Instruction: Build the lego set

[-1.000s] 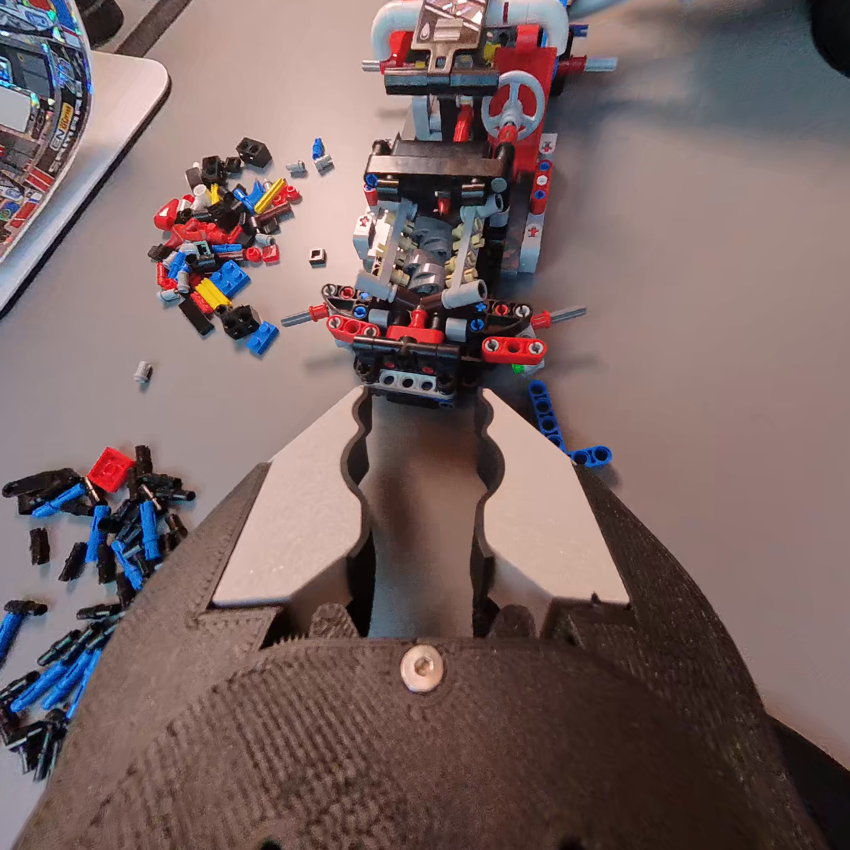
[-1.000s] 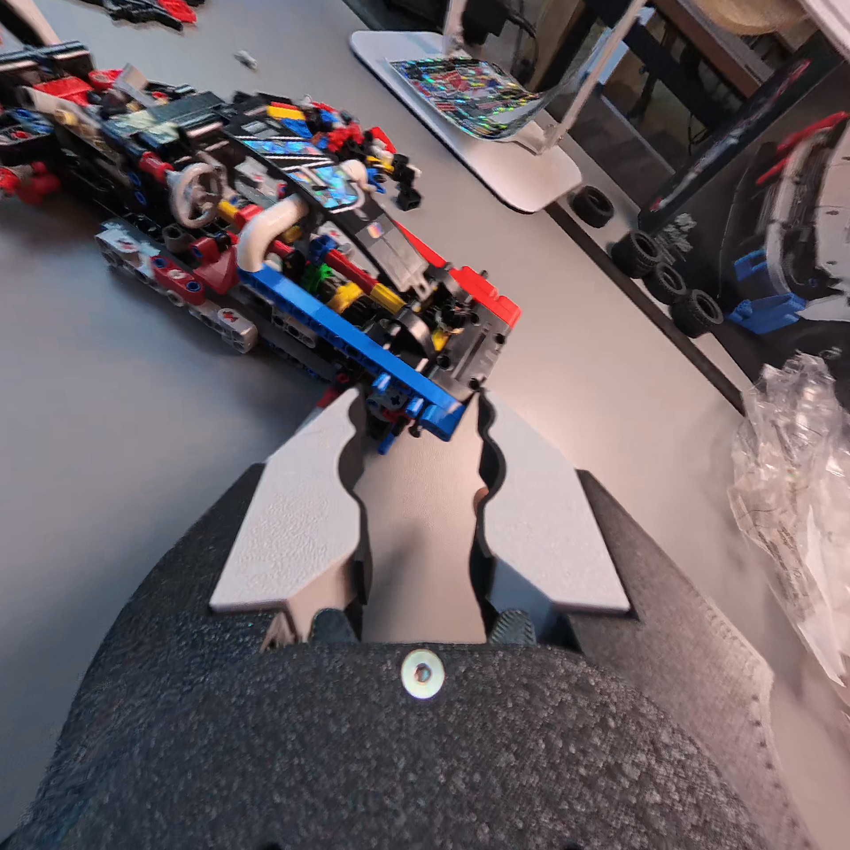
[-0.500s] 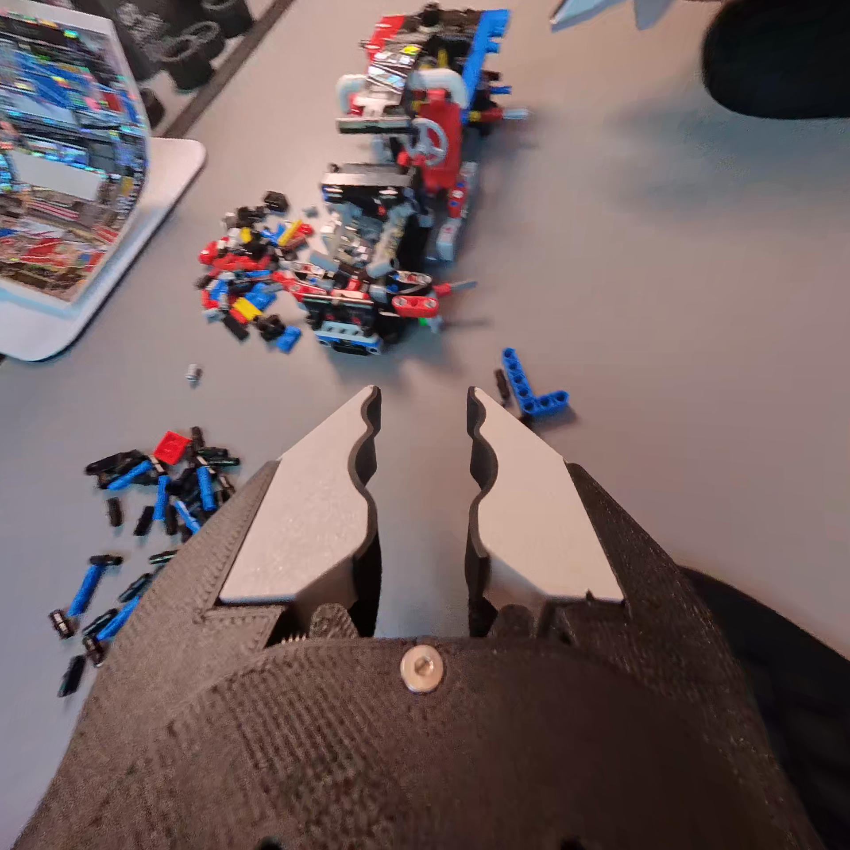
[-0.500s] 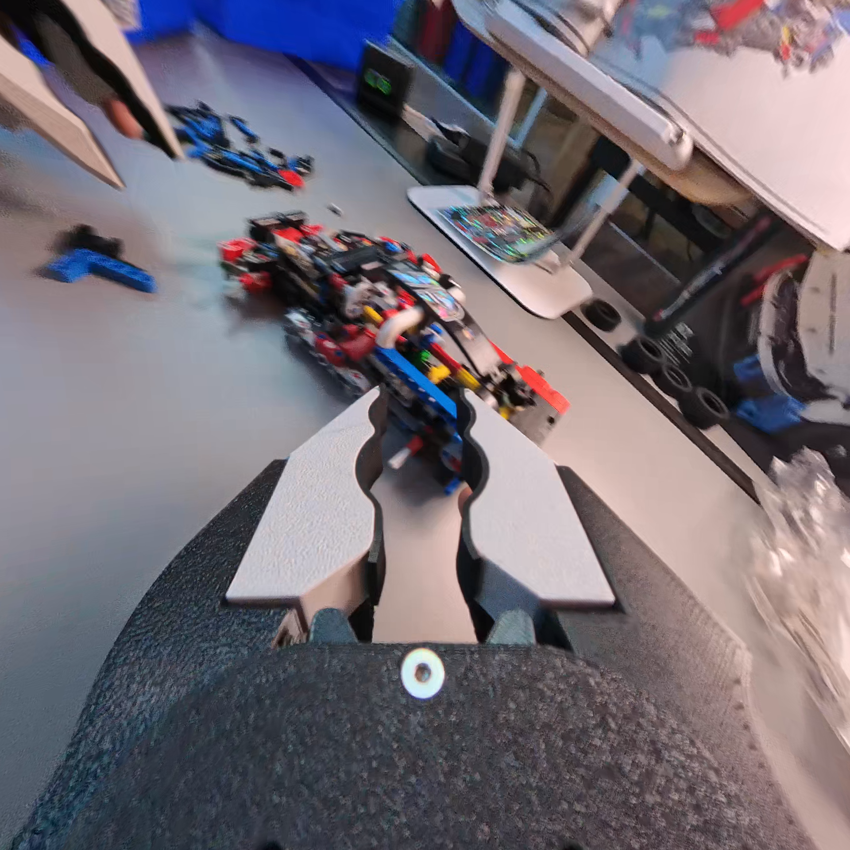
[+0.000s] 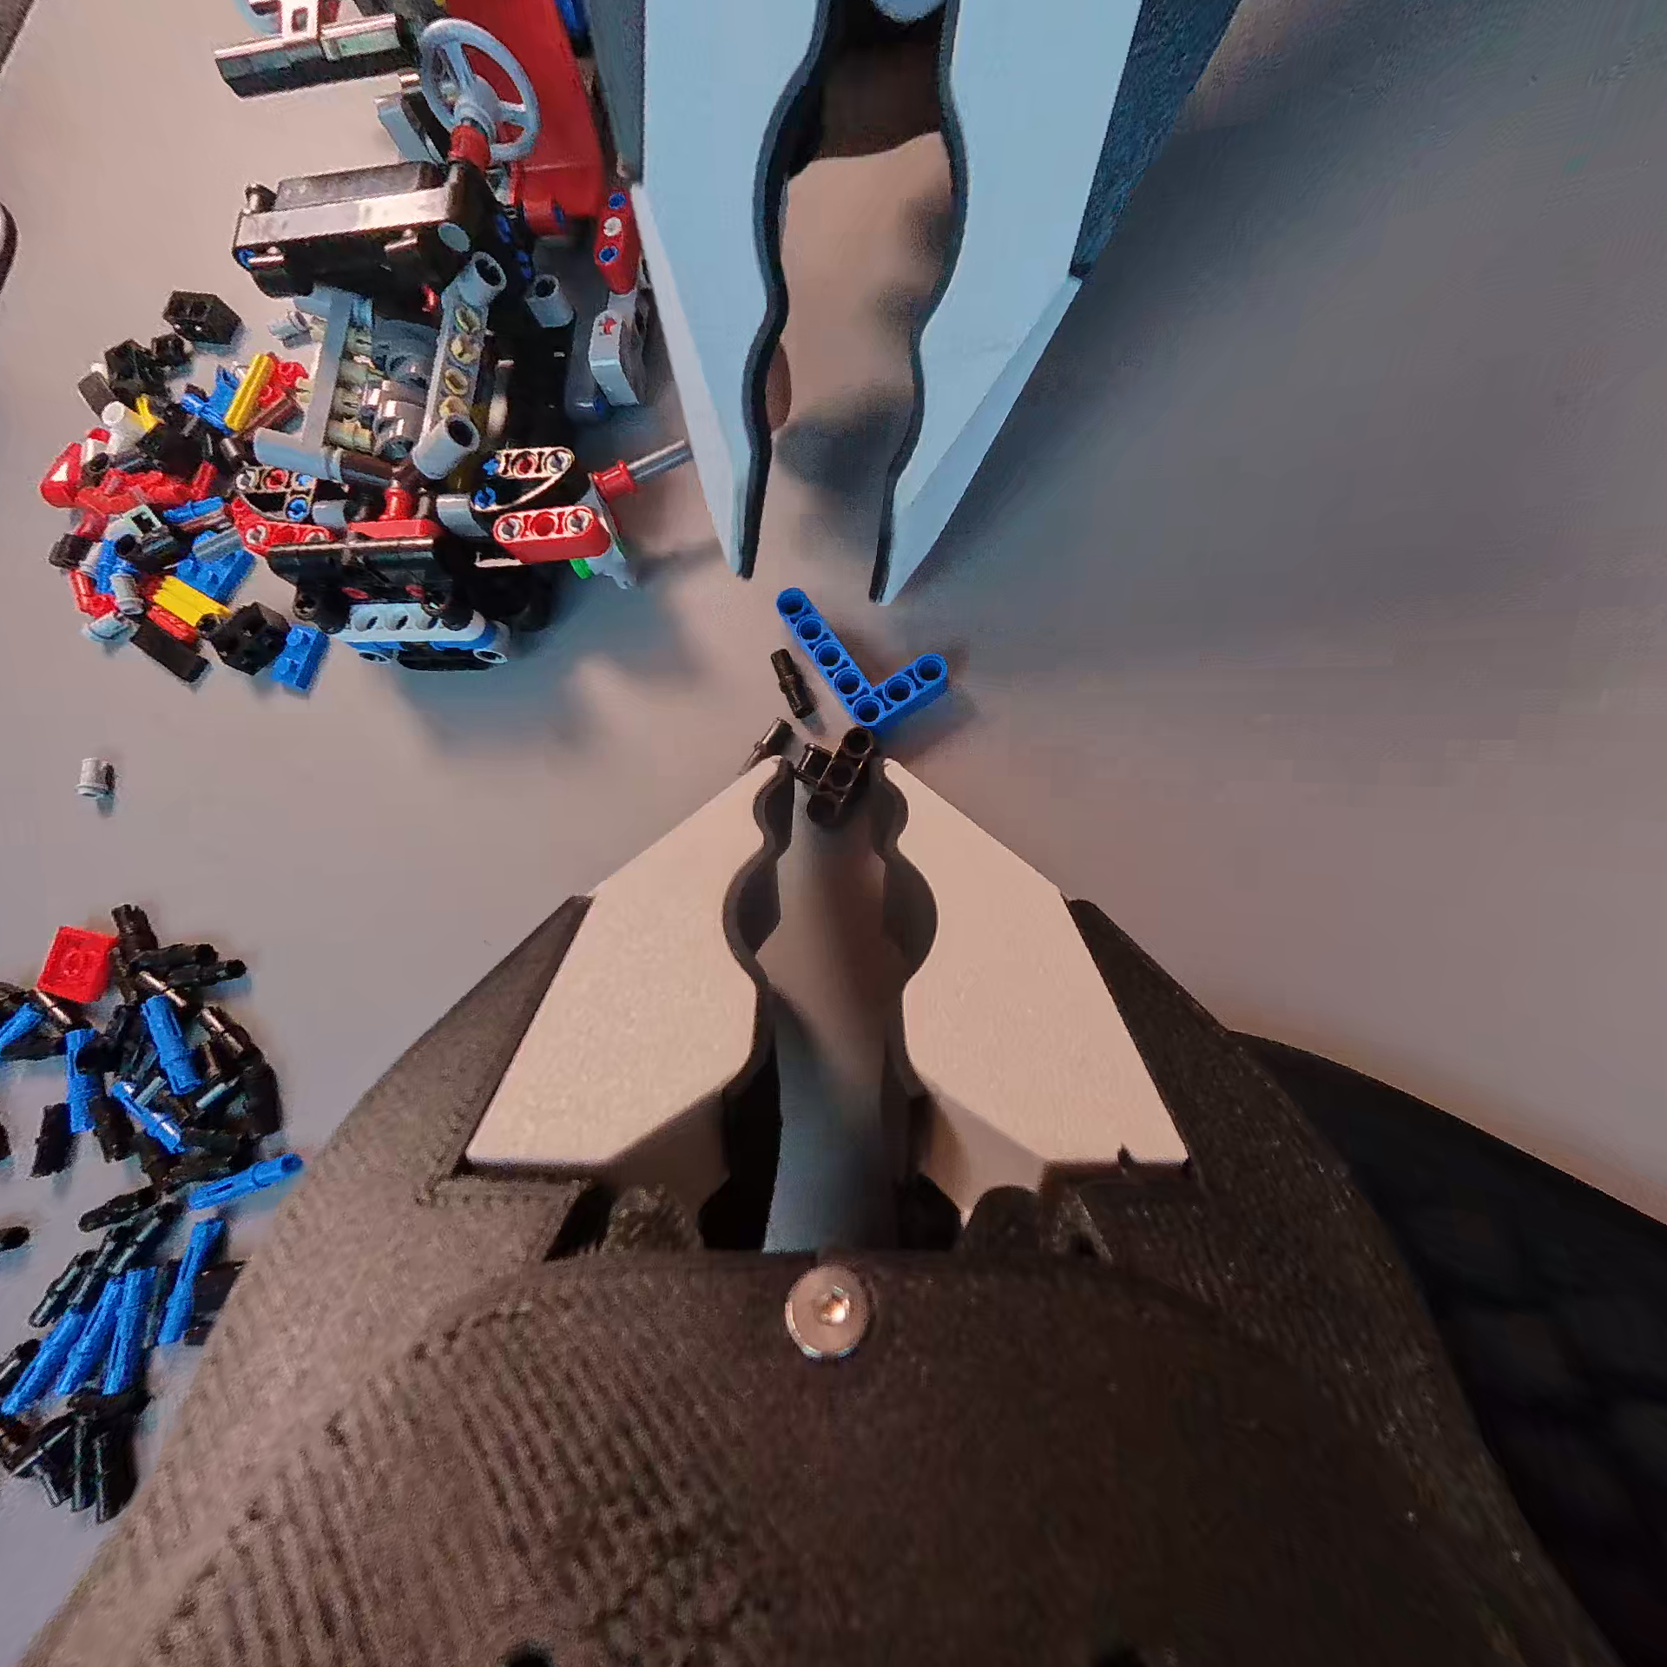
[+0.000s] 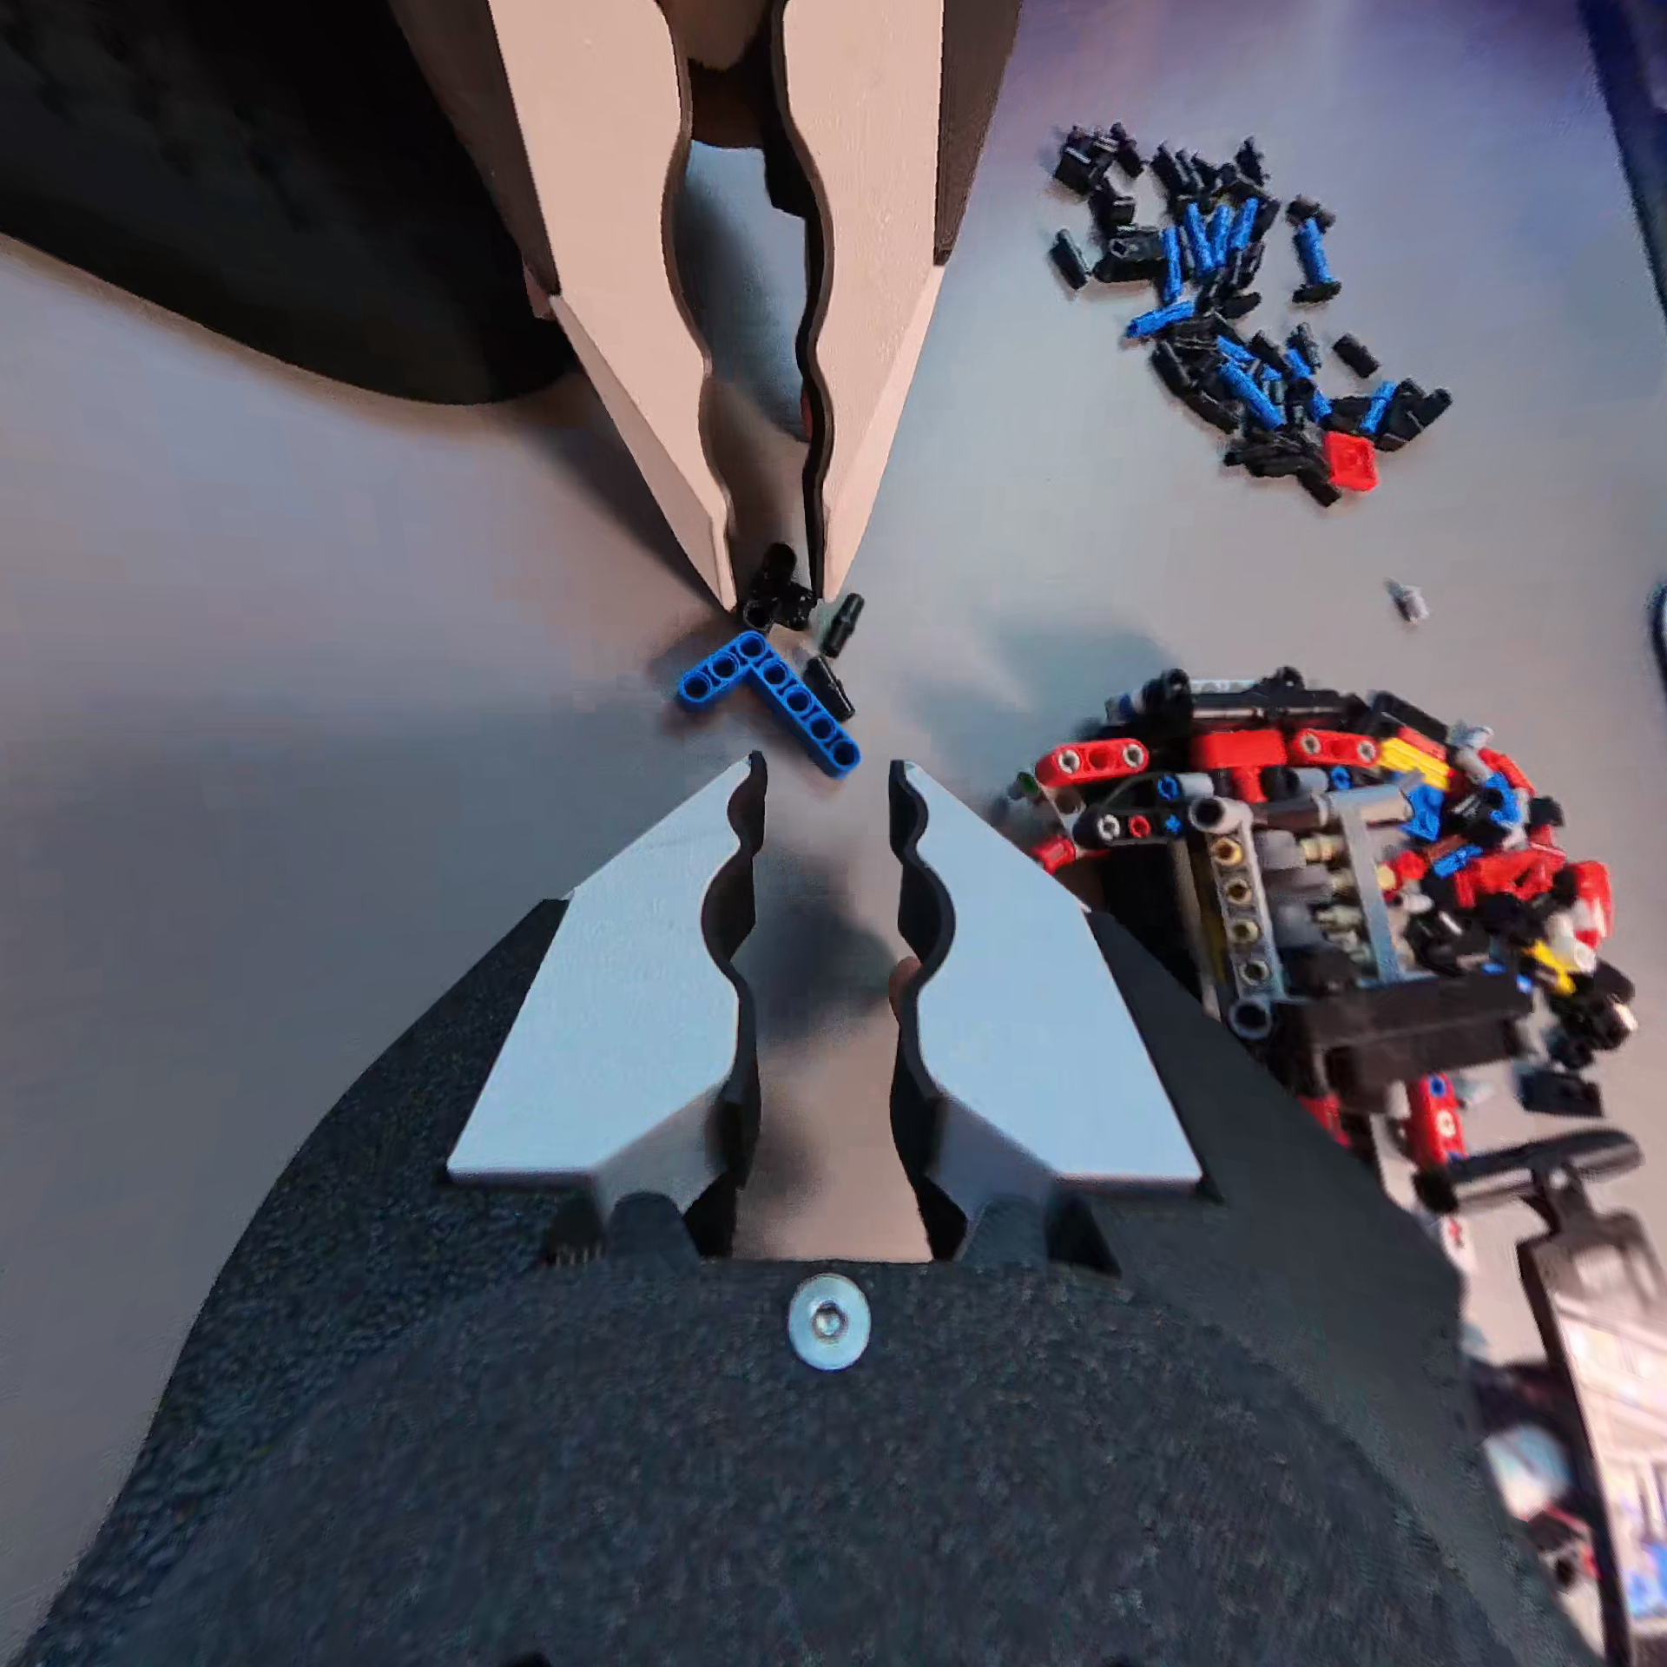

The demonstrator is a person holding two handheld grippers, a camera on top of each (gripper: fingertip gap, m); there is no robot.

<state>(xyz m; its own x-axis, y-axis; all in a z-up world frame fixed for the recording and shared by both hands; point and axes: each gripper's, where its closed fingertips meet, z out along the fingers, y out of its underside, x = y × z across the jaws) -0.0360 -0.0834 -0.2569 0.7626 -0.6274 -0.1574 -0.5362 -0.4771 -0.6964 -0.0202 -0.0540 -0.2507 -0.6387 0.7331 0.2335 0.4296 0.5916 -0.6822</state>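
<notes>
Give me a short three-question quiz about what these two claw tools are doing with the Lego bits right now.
1. True or false: the left gripper is closed on a small black connector piece.
2. Which shape is the blue beam lying on the grey table? A) straight B) L-shaped C) round
3. Fill in: the right gripper is ____, with nothing between its fingers.

Key
1. True; both views show the tips pinching it.
2. B; two loose black pins lie beside it.
3. Open; its tips sit just short of the blue beam.
</notes>
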